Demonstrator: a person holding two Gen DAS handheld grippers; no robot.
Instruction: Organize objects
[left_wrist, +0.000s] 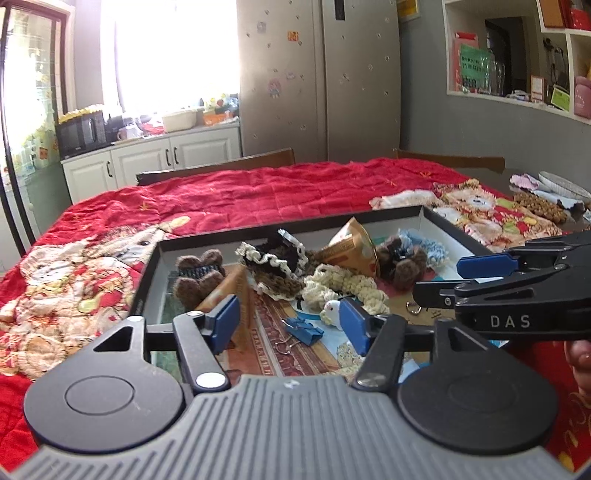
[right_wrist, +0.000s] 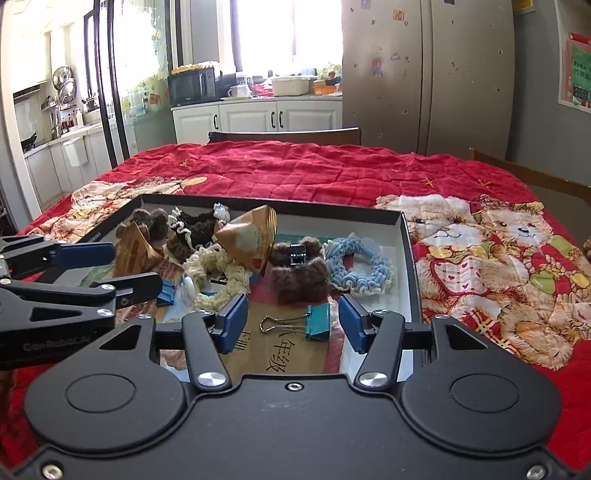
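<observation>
Fridge (right_wrist: 428, 74), microwave (right_wrist: 192, 85), white cabinets (right_wrist: 255, 116) behind.

Black tongs (right_wrist: 293, 325) with blue pads (right_wrist: 236, 321), silver screws.

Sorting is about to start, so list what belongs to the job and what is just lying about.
Job: black tray; teal binder clip; blue binder clip; blue crochet scrunchie; brown furry hair clip; cream crochet scrunchie.
Lying about: red quilt; microwave; fridge.
</observation>
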